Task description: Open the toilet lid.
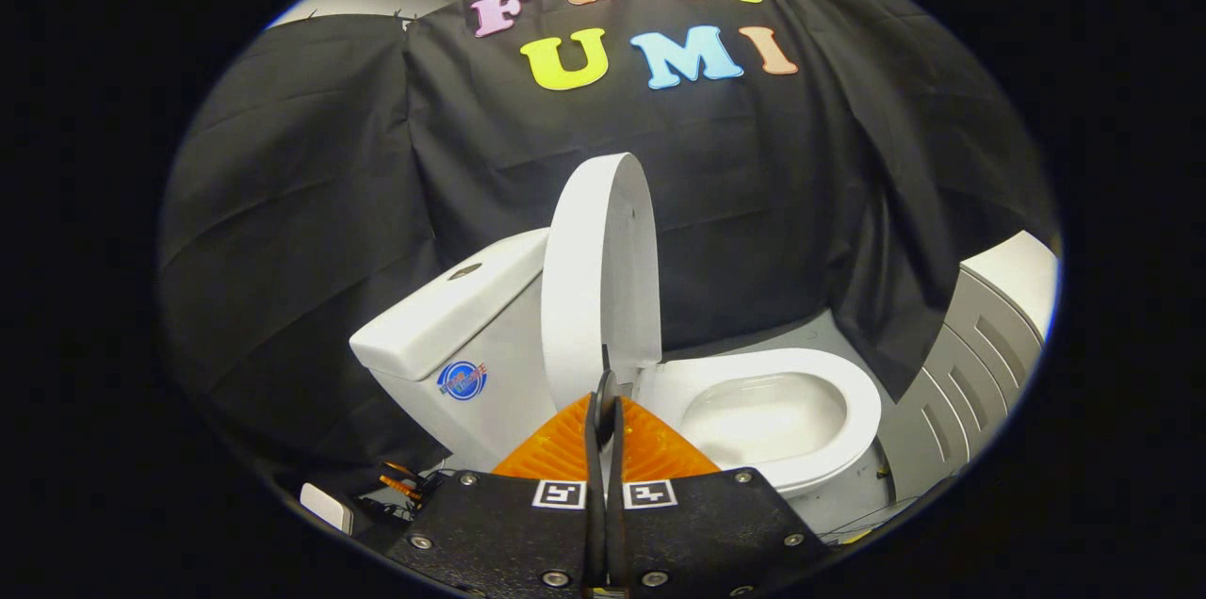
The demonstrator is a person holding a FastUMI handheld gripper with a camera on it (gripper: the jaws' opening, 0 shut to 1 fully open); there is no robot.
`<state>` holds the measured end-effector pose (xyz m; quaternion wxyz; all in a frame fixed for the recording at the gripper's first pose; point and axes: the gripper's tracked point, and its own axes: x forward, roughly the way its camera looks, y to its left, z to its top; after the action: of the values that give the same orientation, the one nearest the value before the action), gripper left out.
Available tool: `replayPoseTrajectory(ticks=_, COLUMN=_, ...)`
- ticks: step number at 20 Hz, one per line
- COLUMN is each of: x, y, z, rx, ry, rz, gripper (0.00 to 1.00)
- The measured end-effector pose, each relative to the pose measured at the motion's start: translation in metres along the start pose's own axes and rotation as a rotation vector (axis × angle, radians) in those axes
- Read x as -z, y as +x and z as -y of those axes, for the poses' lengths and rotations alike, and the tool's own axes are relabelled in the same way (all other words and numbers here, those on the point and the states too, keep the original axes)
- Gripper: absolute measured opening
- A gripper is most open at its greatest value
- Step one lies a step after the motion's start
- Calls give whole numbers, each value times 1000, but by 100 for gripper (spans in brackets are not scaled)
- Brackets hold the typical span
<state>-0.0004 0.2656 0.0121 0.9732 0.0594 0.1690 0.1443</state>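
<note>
A white toilet stands just ahead of my fingers. Its lid (603,274) is raised upright and leans back against the tank (450,316). To the right of the lid lies the open seat (810,371) around the bowl (765,417). My gripper (605,392) is shut, its two fingers pressed together with nothing between them. The fingertips sit in front of the lid's lower edge near the hinge; I cannot tell if they touch it.
A grey and white cabinet (980,345) stands to the right of the bowl. Black cloth hangs behind the toilet. Small wires and a white block (330,507) lie on the floor left of my fingers.
</note>
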Motion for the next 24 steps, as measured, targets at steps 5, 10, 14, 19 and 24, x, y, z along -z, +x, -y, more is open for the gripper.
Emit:
replayPoseTrajectory(ticks=5, x=-2, y=5, z=-21, rx=-20, ry=-44, rz=5, gripper=0)
replayPoseTrajectory(ticks=10, x=-1, y=13, z=-40, rx=-51, ry=-68, rz=13, gripper=0)
replayPoseTrajectory(ticks=14, x=-1, y=17, z=-50, rx=-65, ry=-76, rz=12, gripper=0)
replayPoseTrajectory(ticks=19, x=1, y=21, z=-61, rx=-80, ry=-97, rz=15, gripper=0)
replayPoseTrajectory(ticks=24, x=3, y=25, z=-66, rx=-83, ry=-112, rz=23, gripper=1)
